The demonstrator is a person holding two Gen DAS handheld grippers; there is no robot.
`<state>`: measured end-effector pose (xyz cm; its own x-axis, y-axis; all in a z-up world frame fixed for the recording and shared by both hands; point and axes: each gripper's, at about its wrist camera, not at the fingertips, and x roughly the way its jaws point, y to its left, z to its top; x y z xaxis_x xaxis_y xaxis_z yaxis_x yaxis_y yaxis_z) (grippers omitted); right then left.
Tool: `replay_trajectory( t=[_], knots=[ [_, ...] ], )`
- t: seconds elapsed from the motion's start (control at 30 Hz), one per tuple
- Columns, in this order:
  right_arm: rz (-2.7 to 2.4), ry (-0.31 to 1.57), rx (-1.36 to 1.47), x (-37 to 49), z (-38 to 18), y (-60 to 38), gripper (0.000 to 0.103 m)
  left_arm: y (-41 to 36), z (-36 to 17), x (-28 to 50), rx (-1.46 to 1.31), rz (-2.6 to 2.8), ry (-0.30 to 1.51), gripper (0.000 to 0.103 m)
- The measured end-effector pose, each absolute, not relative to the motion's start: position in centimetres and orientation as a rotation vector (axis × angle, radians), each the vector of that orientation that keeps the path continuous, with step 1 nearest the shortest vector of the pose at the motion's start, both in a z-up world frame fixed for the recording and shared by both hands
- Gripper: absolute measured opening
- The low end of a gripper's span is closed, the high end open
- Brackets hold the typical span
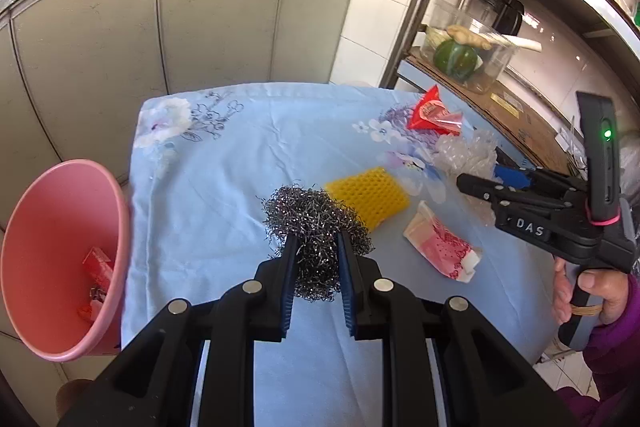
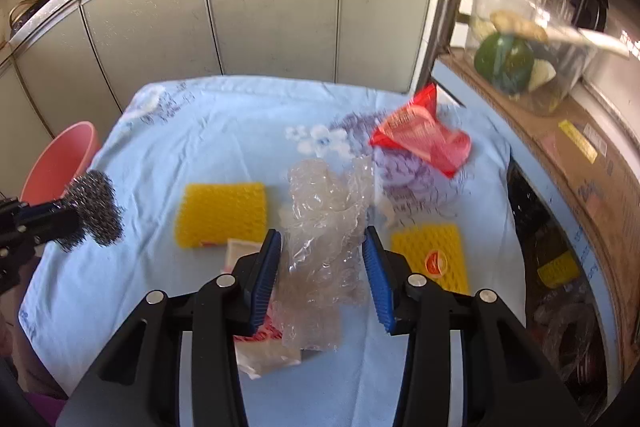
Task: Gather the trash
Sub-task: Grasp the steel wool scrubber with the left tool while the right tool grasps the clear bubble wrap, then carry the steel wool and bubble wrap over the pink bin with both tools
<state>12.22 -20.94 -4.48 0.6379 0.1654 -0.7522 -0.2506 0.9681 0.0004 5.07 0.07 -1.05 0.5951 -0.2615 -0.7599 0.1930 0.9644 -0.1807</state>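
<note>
A grey steel wool ball is clamped in my left gripper, which is shut on it and holds it above the blue floral tablecloth. From the right wrist the same steel wool ball shows at the left edge. My right gripper is shut on a crumpled clear plastic wrap, both blue pads touching it. In the left wrist view the right gripper comes in from the right, with the clear plastic wrap at its tip. A pink bin left of the table holds red wrapper scraps.
On the cloth lie a yellow foam net, a second yellow net, a red wrapper and a pink-white packet. Grey cabinets stand behind the table. A metal shelf with a glass container stands at the right.
</note>
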Motion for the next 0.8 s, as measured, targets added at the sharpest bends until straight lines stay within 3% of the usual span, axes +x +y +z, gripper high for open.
replay_trajectory(
  t=[0.4,0.8],
  knots=[
    [0.301,0.704,-0.121,13.8,0.3,-13.9,0.043,2.3,1.7,6.1,-0.048,-0.047,0.738,0.019],
    [0.3,0.651,-0.106,14.4,1.0,-10.4,0.043,4.7,2.0,8.0,-0.094,0.11,0.674,0.019]
  ],
)
